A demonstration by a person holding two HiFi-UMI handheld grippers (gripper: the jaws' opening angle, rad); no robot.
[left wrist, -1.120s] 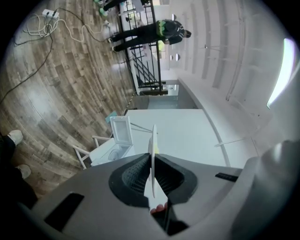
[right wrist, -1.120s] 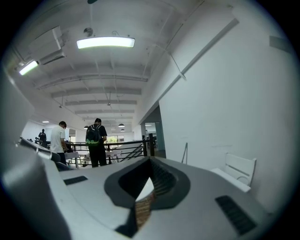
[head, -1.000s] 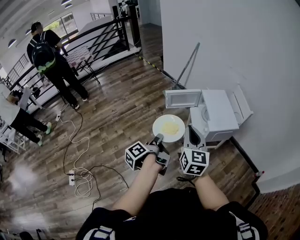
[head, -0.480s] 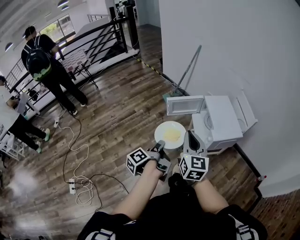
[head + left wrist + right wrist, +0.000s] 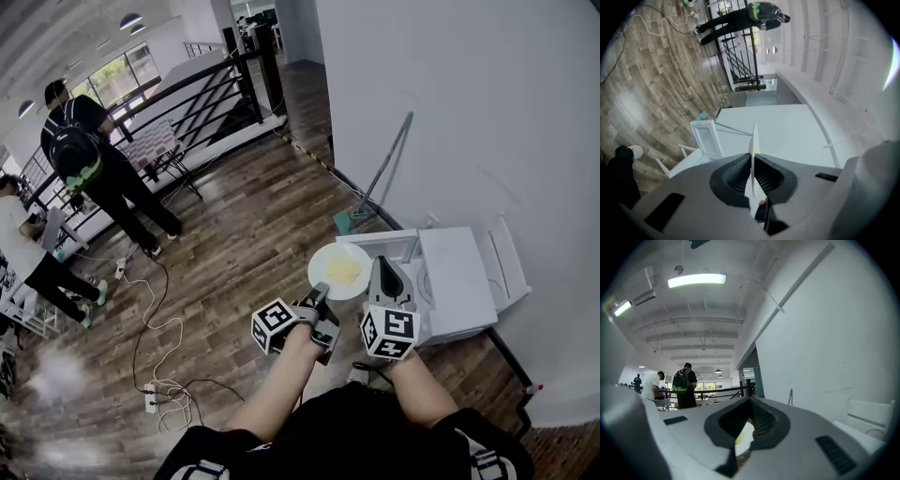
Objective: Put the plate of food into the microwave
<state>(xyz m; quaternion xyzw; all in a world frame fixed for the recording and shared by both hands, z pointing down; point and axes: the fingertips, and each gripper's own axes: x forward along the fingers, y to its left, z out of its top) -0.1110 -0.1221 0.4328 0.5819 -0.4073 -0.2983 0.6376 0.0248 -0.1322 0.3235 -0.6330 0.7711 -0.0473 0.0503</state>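
**Plate lifted, not yet loaded**

My left hand-held gripper (image 5: 319, 292) is clamped on the rim of the plate of food (image 5: 339, 270), which hangs level in the air. My right hand-held gripper (image 5: 385, 272) is narrow and grips nothing, just beside the plate. The microwave (image 5: 459, 281) stands open. Remaining: insert plate, release.

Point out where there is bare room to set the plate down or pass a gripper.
Bare: the flat top of the microwave, between its open door and the white frame; also the wood floor left of the plate. Crowded: at the door, where the plate and the right gripper sit close, and the floor round the power strip.
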